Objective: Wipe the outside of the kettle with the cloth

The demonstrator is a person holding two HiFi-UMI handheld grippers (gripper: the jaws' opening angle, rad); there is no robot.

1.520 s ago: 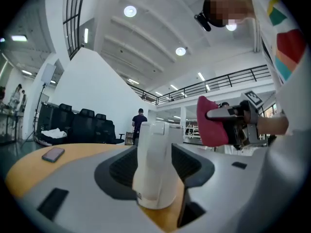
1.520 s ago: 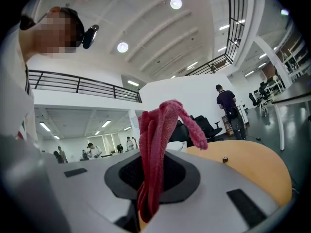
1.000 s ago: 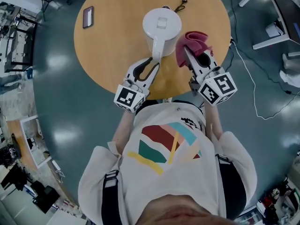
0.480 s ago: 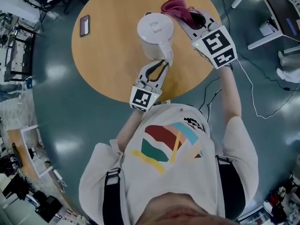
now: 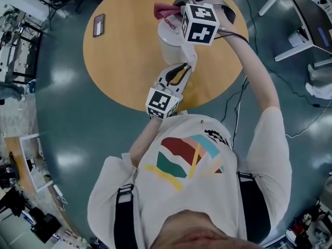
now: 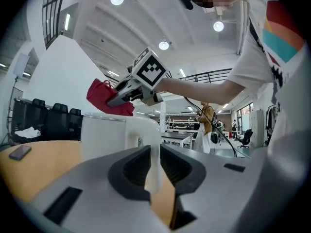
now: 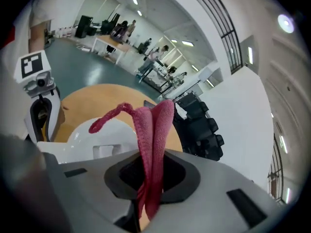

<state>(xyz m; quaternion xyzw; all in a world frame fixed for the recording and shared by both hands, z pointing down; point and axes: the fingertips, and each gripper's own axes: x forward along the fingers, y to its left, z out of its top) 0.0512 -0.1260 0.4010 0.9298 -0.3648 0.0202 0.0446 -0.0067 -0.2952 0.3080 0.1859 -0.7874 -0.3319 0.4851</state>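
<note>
A white kettle (image 5: 170, 44) stands on the round wooden table (image 5: 124, 61), its top partly hidden by my right gripper. My left gripper (image 5: 182, 66) points level and is shut on the kettle's handle (image 6: 146, 144), which sits between its jaws. The kettle body (image 6: 104, 135) rises just beyond them. My right gripper (image 5: 179, 8) hangs over the kettle's far side, tilted down, shut on a red cloth (image 5: 165, 9). In the right gripper view the cloth (image 7: 153, 130) sticks up from the jaws above the kettle lid (image 7: 104, 135). From the left gripper view the cloth (image 6: 107, 98) hovers at the kettle's top edge.
A dark phone (image 5: 98, 25) lies at the table's left edge. A cable runs off the table's right side onto the floor (image 5: 244, 87). Desks and chairs stand farther off in the room.
My right gripper has swung from the kettle's right side up and over its top, rolling as it went, with the cloth in it. My left gripper closed on the handle and stayed there.
</note>
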